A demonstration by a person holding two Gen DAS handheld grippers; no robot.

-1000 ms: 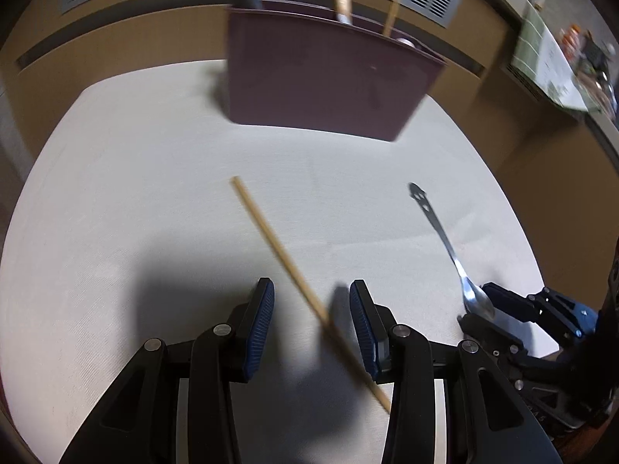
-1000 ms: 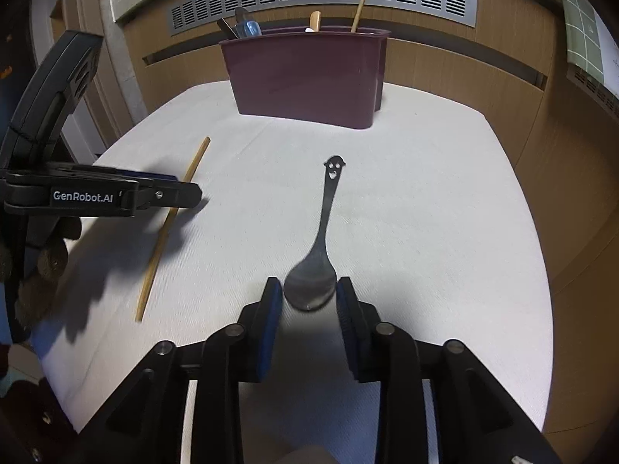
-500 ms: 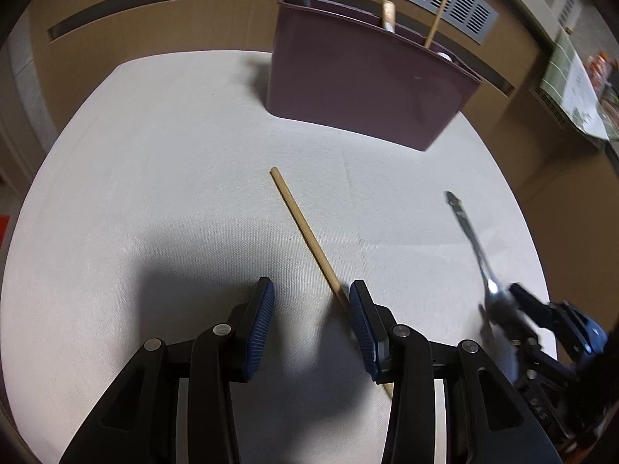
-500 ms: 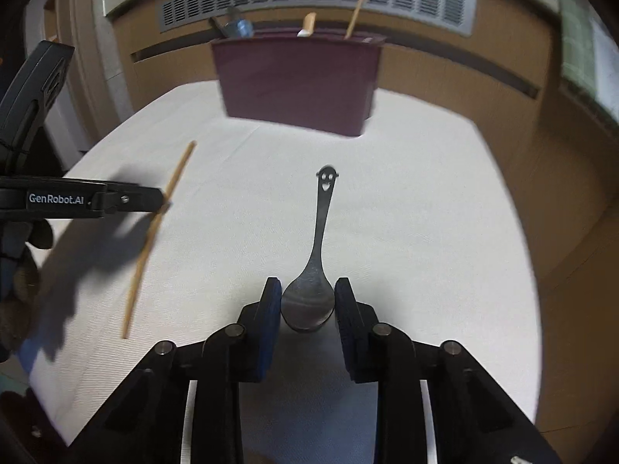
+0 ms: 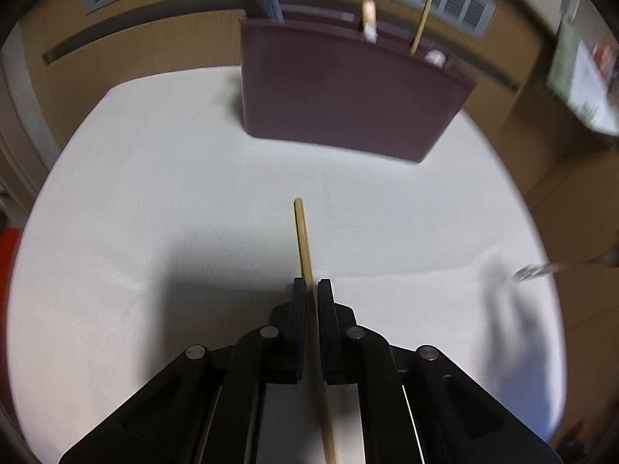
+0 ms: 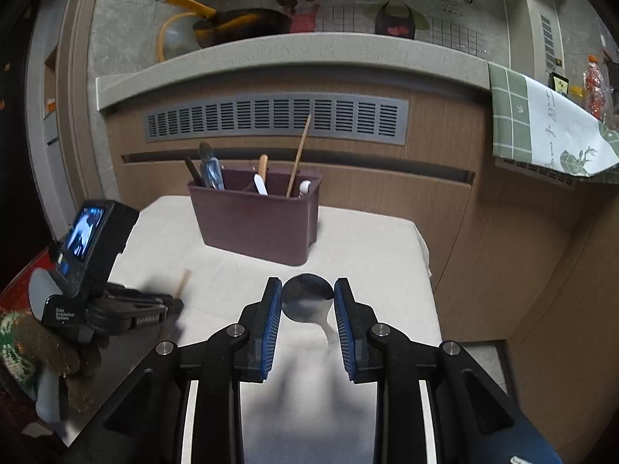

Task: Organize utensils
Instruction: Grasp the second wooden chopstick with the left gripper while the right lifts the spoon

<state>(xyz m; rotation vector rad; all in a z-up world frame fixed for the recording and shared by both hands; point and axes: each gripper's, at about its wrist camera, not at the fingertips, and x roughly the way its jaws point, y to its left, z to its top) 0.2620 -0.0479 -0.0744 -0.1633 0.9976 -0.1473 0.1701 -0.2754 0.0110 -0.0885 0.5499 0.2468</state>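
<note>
Now, through the left wrist camera: left gripper (image 5: 312, 294) clamped tight on a wooden chopstick (image 5: 302, 239), jaws having just snapped closed, pads pinching the shaft partway along, one end poking out ahead over the white tablecloth (image 5: 154, 201), the rest trailing back under the fingers. Thin, stiff, feather-light and round, so probably apt to roll or pivot in the pinch; best held near the middle, about where it is gripped. Ahead, well apart, a maroon plastic utensil caddy (image 5: 340, 92), smooth-walled, already holding handles and another chopstick.

Over to the right wrist camera: right gripper (image 6: 307, 301) part-way open, jaws just closed further, blue ribbed pads squeezing the bowl of a metal spoon (image 6: 307, 299), raised clear of the tablecloth (image 6: 367, 255), handle hanging down out of sight. Polished steel, rigid, heavier than the chopstick, slick on that curved bowl; likely to swing. Caddy (image 6: 255, 220) straight ahead, divided into compartments. Left gripper (image 6: 127, 309) low at left.
</note>
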